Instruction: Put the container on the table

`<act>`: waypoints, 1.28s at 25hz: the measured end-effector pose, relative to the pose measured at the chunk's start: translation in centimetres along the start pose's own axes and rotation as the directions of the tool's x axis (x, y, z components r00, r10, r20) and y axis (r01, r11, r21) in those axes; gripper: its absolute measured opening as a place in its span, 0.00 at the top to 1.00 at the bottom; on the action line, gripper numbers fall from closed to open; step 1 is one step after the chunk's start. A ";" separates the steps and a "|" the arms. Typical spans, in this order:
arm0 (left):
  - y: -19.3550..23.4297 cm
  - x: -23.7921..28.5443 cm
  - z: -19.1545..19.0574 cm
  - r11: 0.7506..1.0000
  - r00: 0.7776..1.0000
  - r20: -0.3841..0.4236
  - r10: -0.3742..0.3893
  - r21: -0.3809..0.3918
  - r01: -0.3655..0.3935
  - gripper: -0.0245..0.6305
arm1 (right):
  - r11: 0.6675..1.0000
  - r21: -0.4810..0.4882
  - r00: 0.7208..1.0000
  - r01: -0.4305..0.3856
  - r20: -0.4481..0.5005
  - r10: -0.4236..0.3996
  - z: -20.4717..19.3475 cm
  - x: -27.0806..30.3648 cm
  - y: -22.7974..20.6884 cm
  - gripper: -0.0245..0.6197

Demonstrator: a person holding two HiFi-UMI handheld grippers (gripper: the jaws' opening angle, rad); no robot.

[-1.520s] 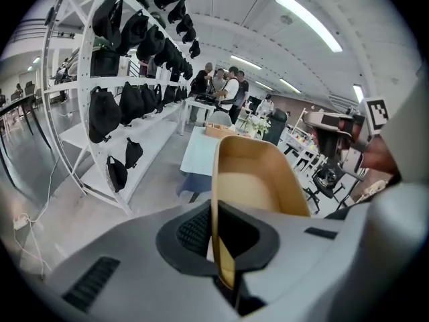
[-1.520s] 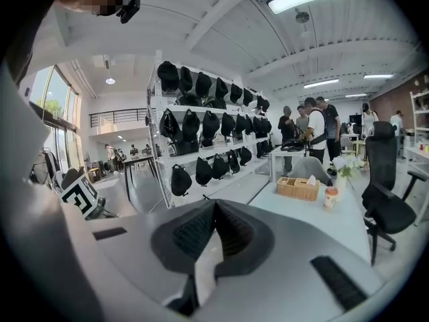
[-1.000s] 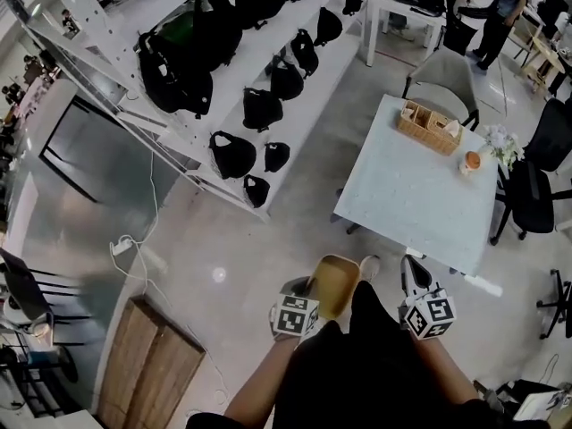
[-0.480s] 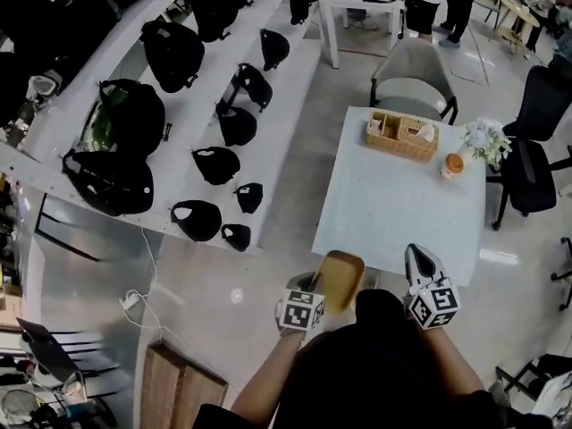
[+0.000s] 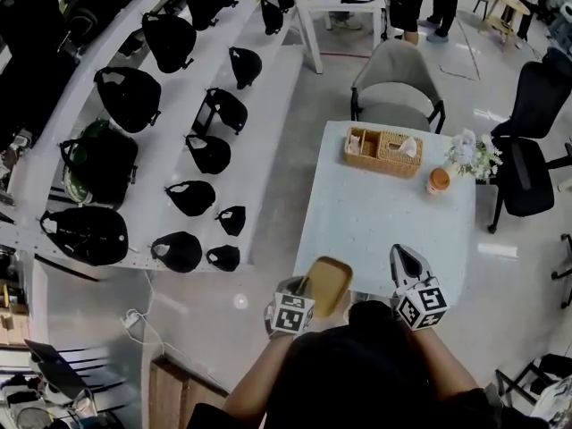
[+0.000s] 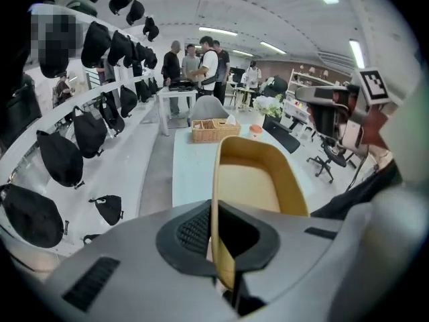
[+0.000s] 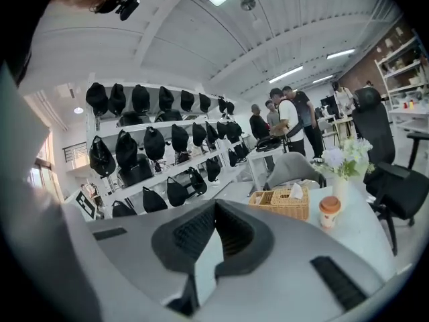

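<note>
Since the earlier frames the white table (image 5: 384, 213) has come much nearer. The tan container (image 5: 326, 284) now hangs in the air over the table's near left corner, not yet resting on it.

The left gripper (image 5: 307, 288) is clenched on the container's near wall, probably so 1 hand can carry it with its open side up. The right gripper (image 5: 407, 259) hangs to the right over the table's near edge. Its jaws are together on nothing, and it seems only to come along.

A wicker basket (image 5: 382, 151), a cup (image 5: 438, 180) and flowers (image 5: 469, 155) crowd the far end, so the bare near half looks like the landing spot.

Count: 1 container, 2 grippers, 1 table, 1 basket, 1 cup, 1 bunch of flowers.
</note>
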State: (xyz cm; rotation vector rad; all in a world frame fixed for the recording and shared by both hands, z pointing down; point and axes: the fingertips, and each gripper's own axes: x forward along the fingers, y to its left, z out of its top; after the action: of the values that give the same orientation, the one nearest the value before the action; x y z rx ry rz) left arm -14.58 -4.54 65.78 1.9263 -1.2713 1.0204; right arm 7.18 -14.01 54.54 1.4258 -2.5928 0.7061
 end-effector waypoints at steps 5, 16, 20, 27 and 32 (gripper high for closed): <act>-0.6 2.4 1.7 0.996 0.998 -0.033 -0.052 -0.077 0.049 0.95 | 0.999 -0.028 0.999 -0.041 -0.002 0.041 0.8 2.1 -1.4 0.96; 1.9 7.8 4.6 0.987 0.997 -0.061 -0.044 -0.158 0.034 0.95 | 0.999 0.029 0.999 -0.025 -0.038 0.026 -0.8 3.4 -3.6 0.96; 2.6 11.1 7.0 0.993 0.997 -0.072 -0.041 -0.115 0.033 0.95 | 1.000 0.003 0.999 0.006 -0.047 -0.006 -0.7 3.6 -4.3 0.96; 5.0 15.2 11.0 0.991 0.994 -0.059 -0.094 -0.103 0.088 0.95 | 0.990 0.077 0.991 0.121 -0.066 -0.116 -0.7 5.8 -6.2 0.96; 6.5 18.7 13.1 0.984 0.988 -0.071 -0.138 -0.126 0.128 0.95 | 0.971 0.149 0.981 0.187 -0.084 -0.176 -1.0 8.4 -6.9 0.96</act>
State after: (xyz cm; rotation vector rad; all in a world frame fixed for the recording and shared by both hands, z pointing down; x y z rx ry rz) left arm -12.57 -26.14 75.37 1.8336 -1.1184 0.9213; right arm 8.01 -23.14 60.39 1.6242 -2.3614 0.9316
